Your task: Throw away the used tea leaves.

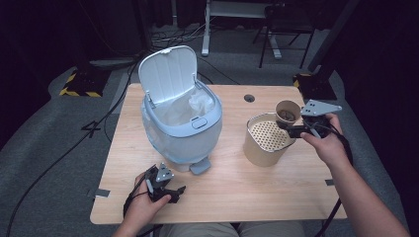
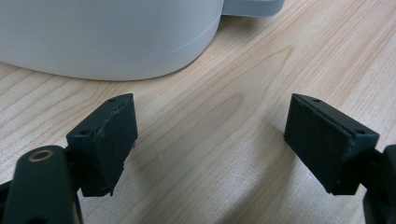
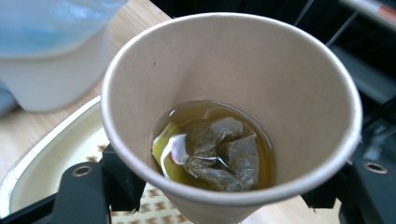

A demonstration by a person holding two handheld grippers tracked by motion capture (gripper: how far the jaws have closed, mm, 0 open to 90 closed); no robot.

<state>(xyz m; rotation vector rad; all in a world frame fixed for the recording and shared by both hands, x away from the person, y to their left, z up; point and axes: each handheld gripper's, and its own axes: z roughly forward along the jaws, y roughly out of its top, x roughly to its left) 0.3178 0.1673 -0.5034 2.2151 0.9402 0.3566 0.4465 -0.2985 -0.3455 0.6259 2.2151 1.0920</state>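
Right gripper [image 1: 292,129]: I have it clamped on the cup [image 1: 288,111], jaws narrow on either side of the cup wall, low down. In the right gripper view the black jaws flank the cup [image 3: 233,93] at its base.
Cup: right side of the table [image 1: 232,192], held just above the far right edge of the strainer [image 1: 268,138]. Upright or nearly so; I cannot tell whether it touches the strainer rim.
Contents: brown tea and a soaked teabag [image 3: 224,156] lie at the bottom; the liquid is shallow.
Strainer: tan tub with a perforated insert, right of the bin [image 1: 182,123] and apart from it.
Bin: left of centre, lid [image 1: 168,74] up, white liner showing inside.
Left gripper [image 1: 165,190]: resting near the table's near left edge, jaws wide, nothing between them. Its view looks over bare wood to the bin's base [image 2: 107,42].
Step, as I judge it: draining the tea through the strainer, then the teabag goes to the bin.
Risk, spill: if I tip off centre, tea runs down the tub's outside onto the table.
Risk, crush: a paper wall held this tight may buckle, and the cup slips.
Risk, teabag: a fast tip drops the bag with a splash.
Risk, knock: swinging left carelessly may nudge the tub.
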